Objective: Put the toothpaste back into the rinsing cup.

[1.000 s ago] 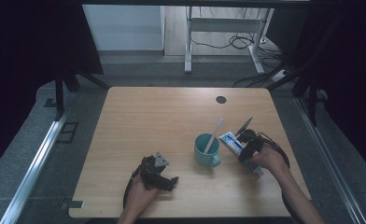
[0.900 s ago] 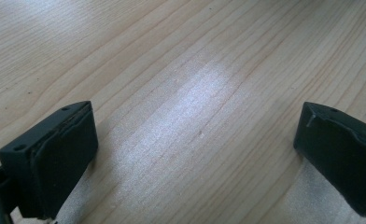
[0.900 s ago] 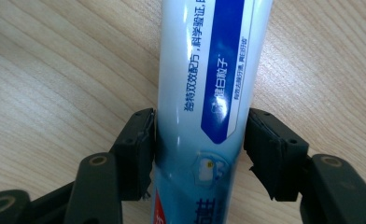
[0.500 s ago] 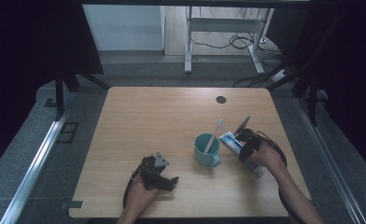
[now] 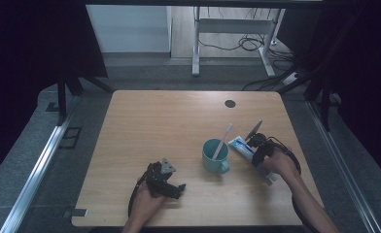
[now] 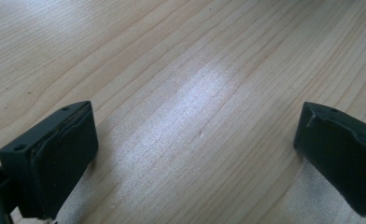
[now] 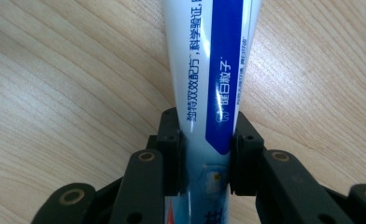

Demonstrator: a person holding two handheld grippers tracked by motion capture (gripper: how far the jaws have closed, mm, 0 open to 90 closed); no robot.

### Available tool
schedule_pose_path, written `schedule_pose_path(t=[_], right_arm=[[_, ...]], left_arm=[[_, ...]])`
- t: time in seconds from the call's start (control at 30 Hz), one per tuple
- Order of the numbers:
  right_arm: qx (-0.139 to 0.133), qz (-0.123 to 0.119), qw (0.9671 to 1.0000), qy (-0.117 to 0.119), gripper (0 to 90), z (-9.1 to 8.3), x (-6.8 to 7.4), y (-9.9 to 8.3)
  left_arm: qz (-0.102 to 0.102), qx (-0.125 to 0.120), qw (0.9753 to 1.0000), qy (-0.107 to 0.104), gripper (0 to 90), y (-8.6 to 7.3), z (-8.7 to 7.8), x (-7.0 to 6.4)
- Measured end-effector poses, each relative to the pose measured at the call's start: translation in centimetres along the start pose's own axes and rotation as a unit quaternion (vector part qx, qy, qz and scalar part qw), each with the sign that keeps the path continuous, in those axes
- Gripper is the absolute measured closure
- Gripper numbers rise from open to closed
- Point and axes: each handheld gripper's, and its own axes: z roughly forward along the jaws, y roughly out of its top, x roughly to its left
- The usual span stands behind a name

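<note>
Right gripper (image 5: 257, 145), seen from the high view, sits at the table's (image 5: 154, 121) right side on a white-and-blue toothpaste tube (image 5: 244, 148), just right of a teal mug (image 5: 214, 156) holding a toothbrush (image 5: 223, 140). Near the front edge, the left gripper (image 5: 171, 187) rests well apart from both.

Left gripper view: its jaws stand wide over bare wood.

Right gripper view: both jaws pinch the toothpaste tube (image 7: 214, 70), which lies on the wood.
</note>
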Motion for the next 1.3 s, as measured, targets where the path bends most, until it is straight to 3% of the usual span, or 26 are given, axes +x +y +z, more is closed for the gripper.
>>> schedule_pose_path(t=[0.2,0.6,0.9,1.3], right_arm=[[-0.011,0.006,0.9999,0.008,70.7,-0.1,-0.3,-0.6],[-0.06,0.013,0.9977,0.031,70.9,-1.0,-0.6,-2.0],[-0.108,0.022,0.9928,0.048,71.2,-2.0,-0.5,-3.2],[-0.165,0.02,0.9854,0.038,71.2,-3.1,-0.2,-4.5]], left_arm=[[0.0,0.0,1.0,0.0,0.0,0.0,0.0,0.0],[0.0,0.0,1.0,0.0,0.0,0.0,0.0,0.0],[0.0,0.0,1.0,0.0,0.0,0.0,0.0,0.0],[0.0,0.0,1.0,0.0,0.0,0.0,0.0,0.0]])
